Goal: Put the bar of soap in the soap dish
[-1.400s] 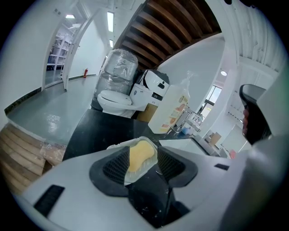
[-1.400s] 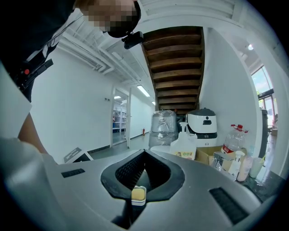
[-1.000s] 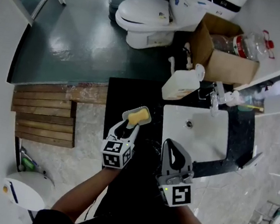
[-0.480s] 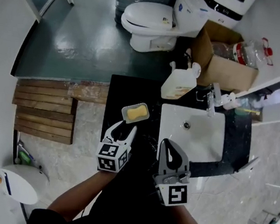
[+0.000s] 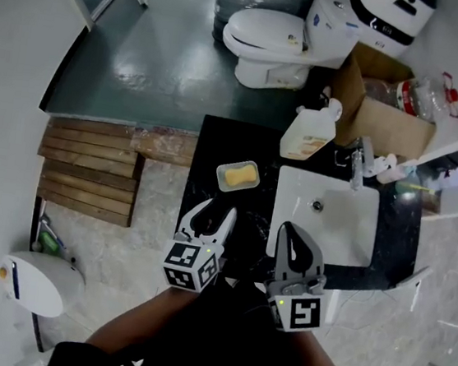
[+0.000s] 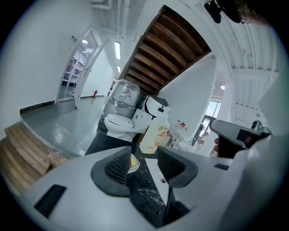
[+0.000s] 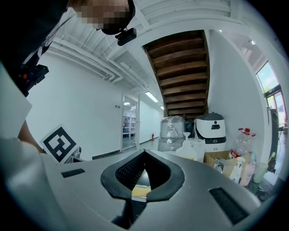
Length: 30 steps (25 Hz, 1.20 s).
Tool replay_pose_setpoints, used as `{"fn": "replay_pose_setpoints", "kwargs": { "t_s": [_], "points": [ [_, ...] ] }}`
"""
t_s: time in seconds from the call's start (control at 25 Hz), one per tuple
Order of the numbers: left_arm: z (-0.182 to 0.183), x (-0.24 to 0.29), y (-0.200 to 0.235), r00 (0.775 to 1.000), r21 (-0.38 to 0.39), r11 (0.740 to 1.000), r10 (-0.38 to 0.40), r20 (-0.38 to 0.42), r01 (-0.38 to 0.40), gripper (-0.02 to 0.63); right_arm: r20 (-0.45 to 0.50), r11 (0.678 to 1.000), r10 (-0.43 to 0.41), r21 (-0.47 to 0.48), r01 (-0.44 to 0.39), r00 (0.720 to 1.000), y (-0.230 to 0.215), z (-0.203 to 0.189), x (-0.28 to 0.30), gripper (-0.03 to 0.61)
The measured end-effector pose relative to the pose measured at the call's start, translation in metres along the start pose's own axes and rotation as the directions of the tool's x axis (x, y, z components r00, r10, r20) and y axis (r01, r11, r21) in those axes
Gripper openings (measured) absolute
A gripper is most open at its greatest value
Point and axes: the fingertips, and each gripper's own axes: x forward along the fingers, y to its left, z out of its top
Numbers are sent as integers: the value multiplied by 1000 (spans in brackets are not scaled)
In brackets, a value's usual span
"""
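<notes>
Yellow bar of soap (image 5: 239, 174) in soap dish (image 5: 220, 179) | left gripper (image 5: 220, 211) spread, empty | right gripper (image 5: 287, 227) pressed together, apparently empty

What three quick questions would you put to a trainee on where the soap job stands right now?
1. True or false: the bar of soap lies in the soap dish.
2. Pick one. The left gripper has its jaws: A) apart with nothing between them; B) shut on the soap; C) shut on the dish rim.
3. Fill the gap: the right gripper has its jaws ____.

Key: 1 true. 2 A. 3 together, with nothing held.
</notes>
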Motion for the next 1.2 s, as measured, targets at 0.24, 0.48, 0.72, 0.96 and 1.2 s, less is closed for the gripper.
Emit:
{"fn": "replay_pose_setpoints", "kwargs": {
  "t_s": [0.24,0.48,0.72,0.96,1.2],
  "points": [
    [19,-27,-20,998,-59,998,-2,70,6,179,45,1000,5,1,-5,999,-4,31,-13,6],
    [52,-55,-40,984,-11,1000,-16,177,19,178,63,998,8,-57,-4,998,0,49,-25,6],
    [70,-82,-49,961,43,999,-5,276,-7,179,77,999,42,16,-43,996,4,49,-32,6],
    [80,-103,-57,940,11,1000,1,342,-5,179,82,998,64,5,-65,995,11,50,-39,6],
    [85,-111,-75,920,47,999,-41,389,24,179,97,997,74,-2,-74,993,8,54,-51,6]
  ]
}}
